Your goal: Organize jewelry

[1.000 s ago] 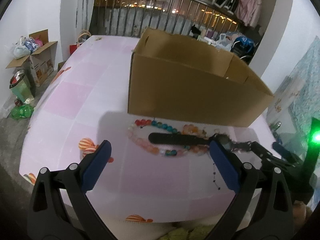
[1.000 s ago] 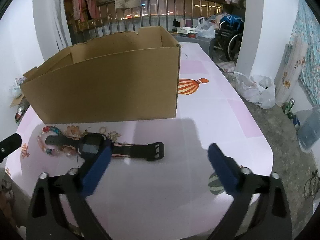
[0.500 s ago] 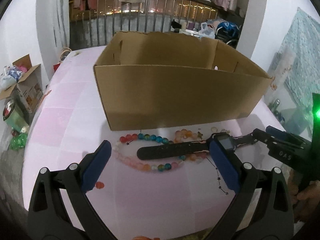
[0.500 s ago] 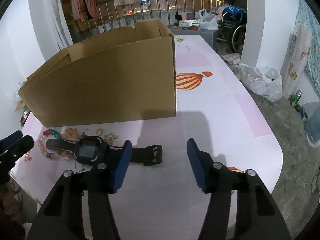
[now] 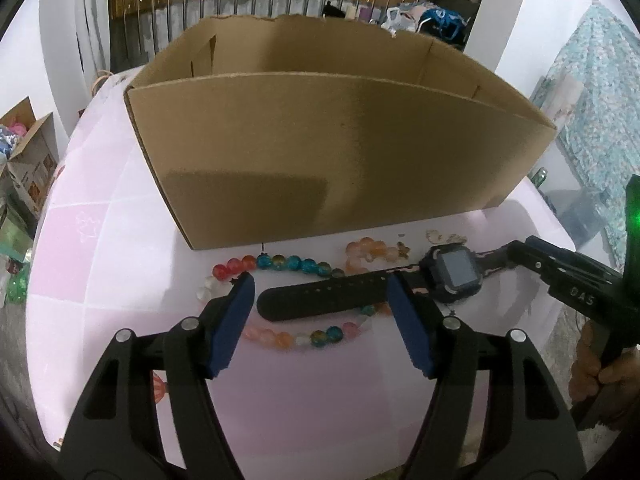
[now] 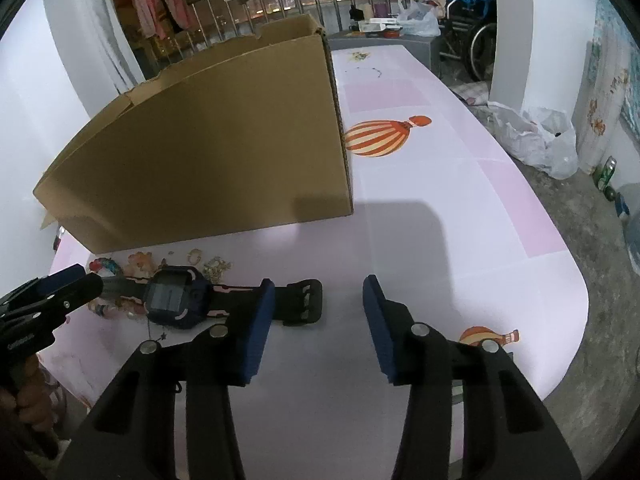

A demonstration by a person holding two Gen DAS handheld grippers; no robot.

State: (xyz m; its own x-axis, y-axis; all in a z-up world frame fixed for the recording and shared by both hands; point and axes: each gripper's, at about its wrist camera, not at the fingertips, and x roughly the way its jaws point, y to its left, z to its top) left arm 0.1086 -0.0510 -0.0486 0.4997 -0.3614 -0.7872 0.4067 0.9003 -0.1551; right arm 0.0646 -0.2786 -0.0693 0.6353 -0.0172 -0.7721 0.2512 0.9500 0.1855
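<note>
A dark blue smartwatch with a square glossy screen and a matte black perforated rubber strap [image 5: 454, 274] lies flat on the desk [image 5: 100, 240], whose smooth pink-and-white checked cover is printed with striped balloons. The watch's long axis runs side to side along the front wall of the plain brown corrugated cardboard box [image 5: 340, 152], which is open-topped and stands just behind it. Its pointed strap end reaches toward the left, and its buckle end [image 6: 304, 300] toward the right. The strap lies across a loop of round glassy beads in red, blue, clear and peach [image 5: 292, 264]. Small pale trinkets [image 5: 376, 250] lie between the watch and the box.

The left tool [image 5: 320, 316], with black arms and flat blue pads, has just been closing and is open, its pads on either side of the holed strap without pressing on it. The right tool [image 6: 318, 324] has also just been closing. It is open too, its left pad in front of the buckle-side strap, with bare desk between the pads.
</note>
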